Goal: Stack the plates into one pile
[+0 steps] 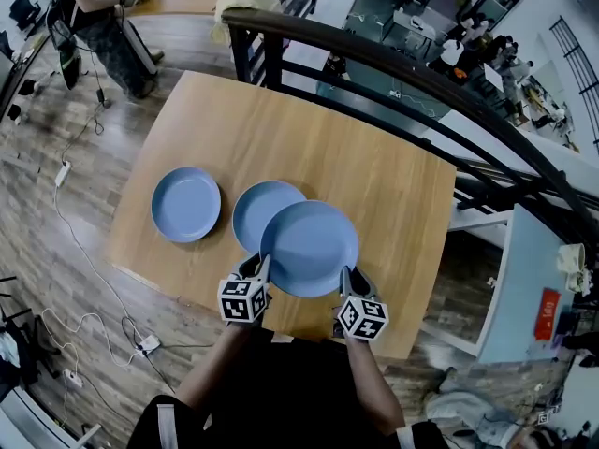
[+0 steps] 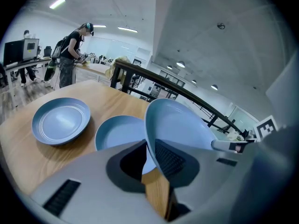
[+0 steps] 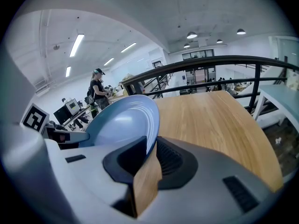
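Note:
Three blue plates are in view. Between both grippers I hold one blue plate (image 1: 310,247) just above the near part of the wooden table (image 1: 374,171). My left gripper (image 1: 257,271) is shut on its left rim and my right gripper (image 1: 348,283) is shut on its right rim. The held plate (image 2: 180,125) partly overlaps a second plate (image 1: 260,209) lying on the table beneath it. A third plate (image 1: 186,203) lies further left, apart from the others. In the right gripper view the held plate (image 3: 124,122) tilts up between the jaws.
A black railing (image 1: 393,73) runs behind the table's far and right sides. A person (image 1: 103,17) stands on the floor at the far left. Cables (image 1: 65,213) trail over the floor left of the table. A pale blue table (image 1: 529,288) stands at the right.

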A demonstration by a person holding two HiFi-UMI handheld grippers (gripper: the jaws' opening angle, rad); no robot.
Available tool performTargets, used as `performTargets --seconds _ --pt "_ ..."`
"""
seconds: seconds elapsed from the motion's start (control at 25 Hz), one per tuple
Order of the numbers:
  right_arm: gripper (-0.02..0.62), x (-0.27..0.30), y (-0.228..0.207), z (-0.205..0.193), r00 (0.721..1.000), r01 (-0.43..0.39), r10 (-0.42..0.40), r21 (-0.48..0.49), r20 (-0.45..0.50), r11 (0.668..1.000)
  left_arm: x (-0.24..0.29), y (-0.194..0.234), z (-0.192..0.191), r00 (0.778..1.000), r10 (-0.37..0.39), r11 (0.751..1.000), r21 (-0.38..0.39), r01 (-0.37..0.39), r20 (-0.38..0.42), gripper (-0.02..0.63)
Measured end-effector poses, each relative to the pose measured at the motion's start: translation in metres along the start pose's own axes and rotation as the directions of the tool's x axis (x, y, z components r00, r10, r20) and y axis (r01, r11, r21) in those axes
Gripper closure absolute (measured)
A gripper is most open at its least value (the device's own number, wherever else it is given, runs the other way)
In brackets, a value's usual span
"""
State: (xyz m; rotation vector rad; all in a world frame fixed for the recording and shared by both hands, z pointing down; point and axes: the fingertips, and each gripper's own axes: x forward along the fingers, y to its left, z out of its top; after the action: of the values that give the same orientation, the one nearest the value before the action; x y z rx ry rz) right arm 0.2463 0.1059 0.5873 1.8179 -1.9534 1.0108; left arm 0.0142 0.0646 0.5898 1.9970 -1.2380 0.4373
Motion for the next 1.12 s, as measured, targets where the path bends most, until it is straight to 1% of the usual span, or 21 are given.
performTargets --seconds 0.36,0.56,0.8,1.12 --pt "0.514 0.009 0.05 -0.011 1.0 0.001 -0.001 -0.006 0.014 1.0 -0.023 0.046 0.005 1.0 -0.004 1.0 0.005 0.004 0.007 0.537" --pt "0.515 0.01 0.067 -0.012 1.0 0.014 -0.014 0.003 0.028 1.0 -0.03 0.061 0.011 1.0 -0.017 1.0 0.012 0.017 0.01 0.537" --pt "0.515 0.01 0.077 -0.017 1.0 0.014 -0.014 0.001 0.028 1.0 -0.035 0.07 0.009 1.0 -0.018 1.0 0.01 0.018 0.011 0.537" --pt "0.515 0.01 0.076 -0.016 0.999 -0.04 0.04 -0.019 0.009 0.999 -0.048 0.065 0.001 0.999 0.034 0.999 -0.024 -0.034 0.025 0.538"
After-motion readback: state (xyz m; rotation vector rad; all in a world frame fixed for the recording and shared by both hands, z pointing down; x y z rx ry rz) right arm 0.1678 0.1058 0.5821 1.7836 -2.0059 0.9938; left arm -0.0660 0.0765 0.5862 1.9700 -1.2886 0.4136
